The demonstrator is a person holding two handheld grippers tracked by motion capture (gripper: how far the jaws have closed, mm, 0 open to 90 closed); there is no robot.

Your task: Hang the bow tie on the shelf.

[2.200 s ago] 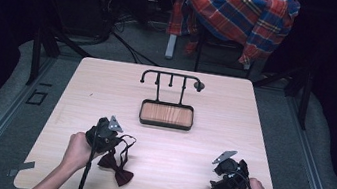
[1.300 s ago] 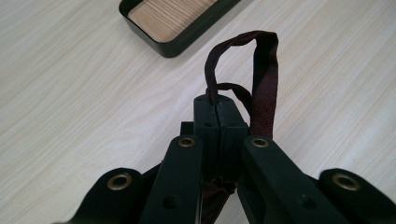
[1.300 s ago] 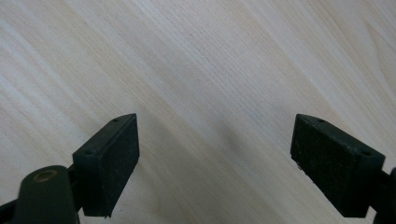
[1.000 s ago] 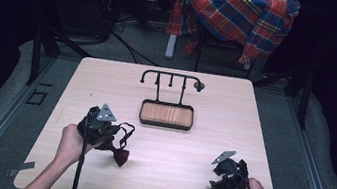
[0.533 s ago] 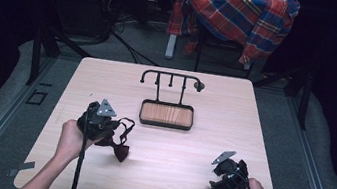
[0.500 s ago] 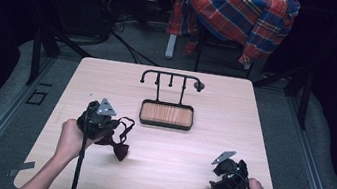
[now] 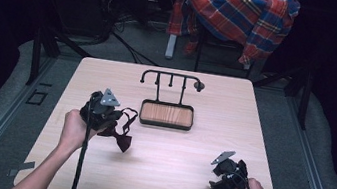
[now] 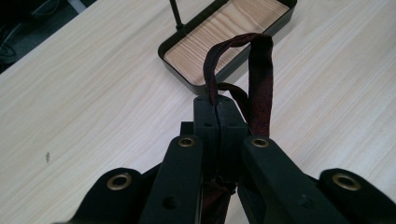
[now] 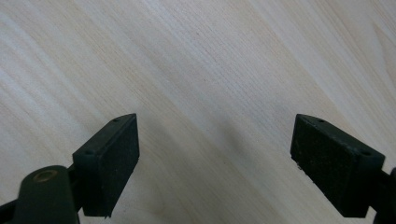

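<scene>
No text, label, brand, number or sign can be read on anything, neither near the claws nor further away on the table.

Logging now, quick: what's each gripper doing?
Left gripper: shut on the dark red fabric bow tie, by its strap.
Right gripper: open, holding nothing.

From my left tongs (image 7: 108, 116), the only obstacle is the black wooden-floored tray (image 7: 166, 115) with its hook rack (image 7: 171, 79), at about two o'clock. The bow tie (image 7: 118, 136) dangles beneath them. My right tongs (image 7: 226, 178) have bare tabletop (image 7: 234, 114) from nine through twelve o'clock.
</scene>
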